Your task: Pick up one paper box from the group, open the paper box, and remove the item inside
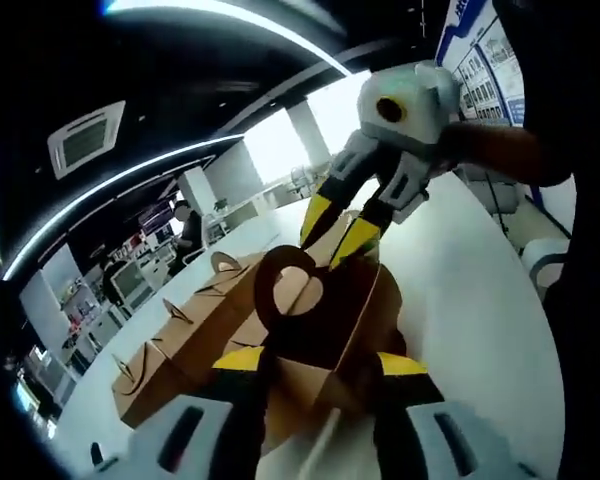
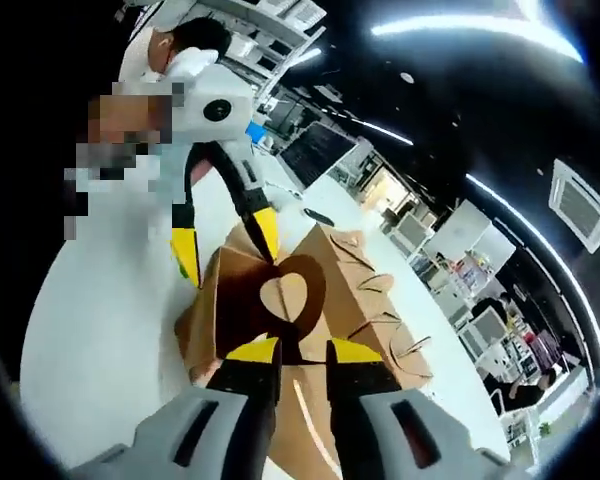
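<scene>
1. A brown paper box (image 1: 315, 335) sits on a white table (image 1: 460, 290), at the near end of a row of other paper boxes (image 1: 180, 340). It touches the next box in the row.

2. The box has a tall handle flap (image 1: 285, 285) with a heart-shaped hole standing up on top. The row runs away from the box toward the far side of the room.

3. The left gripper (image 1: 320, 365) is right at the box. Its yellow-tipped jaws stand one on each side of the box's near end, partly open. I cannot tell if they press on the box.

4. The right gripper (image 2: 302, 352) comes at the box from the other side. Its jaws are almost together at the foot of the handle flap (image 2: 285, 290). It looks like they pinch the flap, but I cannot be sure.

5. So the box lies between the two grippers, and they face each other across it. In the left gripper view, the right gripper (image 1: 340, 232) points down at the top of the box.

6. Both grippers are about as near. I think the right one is better placed to pull the flap open, while the left one holds the box still.
</scene>
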